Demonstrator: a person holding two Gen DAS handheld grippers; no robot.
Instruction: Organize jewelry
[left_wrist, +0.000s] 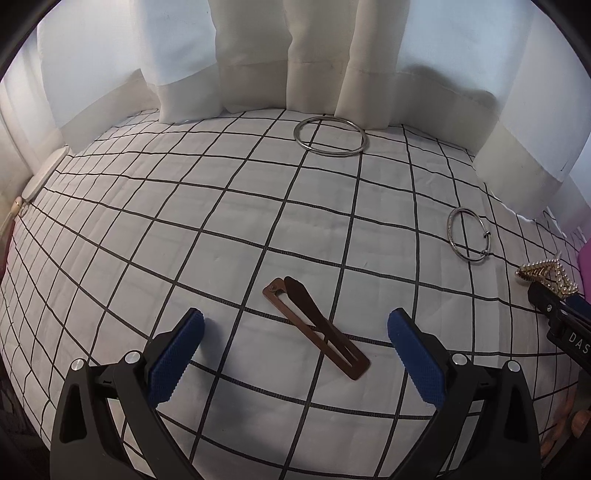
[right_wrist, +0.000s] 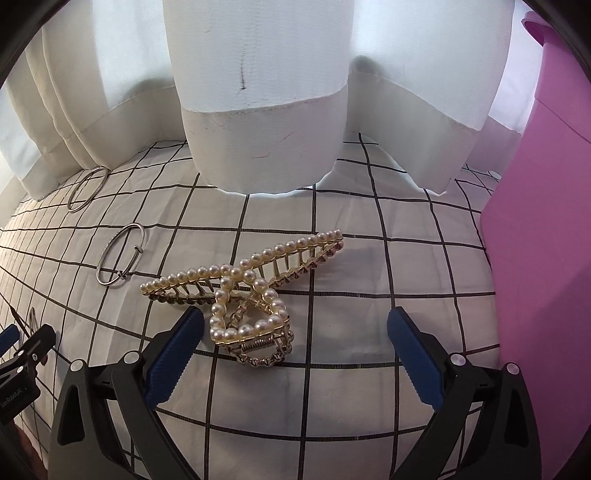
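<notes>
Bangles: two, plain (left_wrist: 331, 137) and clasped (left_wrist: 466, 240)
Clips: two, brown barrette (left_wrist: 316, 325), pearl claw (right_wrist: 243, 295)
Left gripper (left_wrist: 295, 354): wide, empty
Right gripper (right_wrist: 295, 354): wide, empty

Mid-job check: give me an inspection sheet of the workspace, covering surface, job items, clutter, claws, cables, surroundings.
Surface: white checked cloth, lightly wrinkled.
Job's things: brown hair clip flat between the left claw's fingers; pearl claw clip on its side in front of the right claw; large plain bangle by the curtain; smaller bangle with a clasp, nearer the pearl clip. All lie apart.
Clutter: nothing seen.
Claws: left claw open, holding nothing; right claw open, holding nothing.
Cables: nothing seen.
Surroundings: white curtain hangs to the cloth's far edge; pink box at right.
</notes>
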